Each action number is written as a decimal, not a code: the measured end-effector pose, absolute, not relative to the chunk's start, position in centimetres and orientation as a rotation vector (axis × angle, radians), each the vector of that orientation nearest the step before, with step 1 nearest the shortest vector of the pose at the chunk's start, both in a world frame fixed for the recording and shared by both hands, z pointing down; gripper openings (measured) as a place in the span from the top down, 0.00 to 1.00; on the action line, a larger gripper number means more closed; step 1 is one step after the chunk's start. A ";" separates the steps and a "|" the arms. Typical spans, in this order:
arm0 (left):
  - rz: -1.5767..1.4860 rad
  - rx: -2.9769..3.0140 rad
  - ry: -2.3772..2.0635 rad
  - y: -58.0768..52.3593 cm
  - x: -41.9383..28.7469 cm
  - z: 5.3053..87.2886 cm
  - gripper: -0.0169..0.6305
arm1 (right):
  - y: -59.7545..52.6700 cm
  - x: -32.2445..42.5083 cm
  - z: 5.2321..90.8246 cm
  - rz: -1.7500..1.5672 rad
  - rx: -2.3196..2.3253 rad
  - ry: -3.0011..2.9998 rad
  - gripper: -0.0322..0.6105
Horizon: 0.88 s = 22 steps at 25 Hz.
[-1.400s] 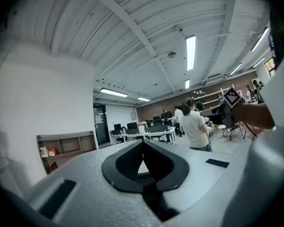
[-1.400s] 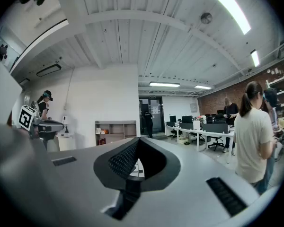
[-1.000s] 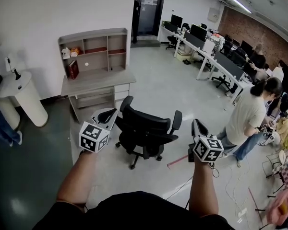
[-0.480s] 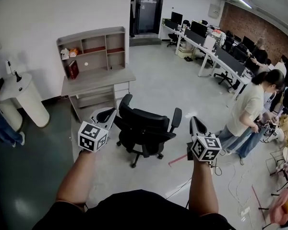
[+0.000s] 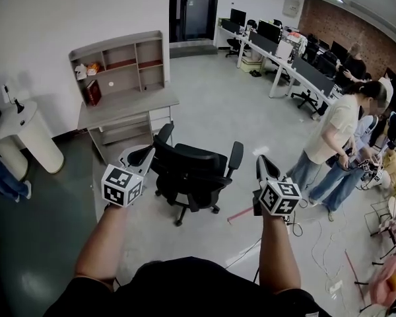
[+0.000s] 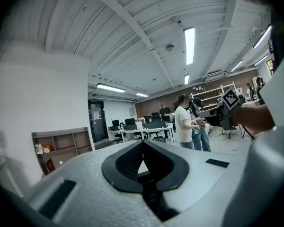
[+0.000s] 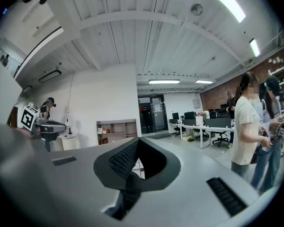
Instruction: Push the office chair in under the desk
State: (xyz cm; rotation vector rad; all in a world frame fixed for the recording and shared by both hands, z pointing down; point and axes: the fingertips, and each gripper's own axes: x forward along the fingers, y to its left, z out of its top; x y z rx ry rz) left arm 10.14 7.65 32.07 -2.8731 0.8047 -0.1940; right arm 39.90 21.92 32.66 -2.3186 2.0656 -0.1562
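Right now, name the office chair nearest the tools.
The lone black office chair ahead of the left tool and right tool; the others sit far off at the long desks.

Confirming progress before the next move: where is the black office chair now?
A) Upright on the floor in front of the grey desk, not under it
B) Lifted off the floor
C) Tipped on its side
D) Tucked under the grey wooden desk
A: in the head view the black office chair stands upright on its wheeled base on the floor, in front of the grey wooden desk and not under its top.
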 end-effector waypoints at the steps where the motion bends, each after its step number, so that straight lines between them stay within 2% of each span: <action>1: -0.191 -2.874 0.807 7.6 10.2 32.0 0.95 | 21.8 39.9 32.7 -0.159 -2.314 2.072 0.94; 14: -0.155 -2.902 0.806 5.3 9.7 32.0 0.95 | 20.2 39.6 34.0 -0.199 -2.300 2.085 0.94; 22: -0.134 -2.912 0.784 -0.3 10.2 33.5 0.95 | 17.2 41.2 35.4 -0.233 -2.399 2.010 0.94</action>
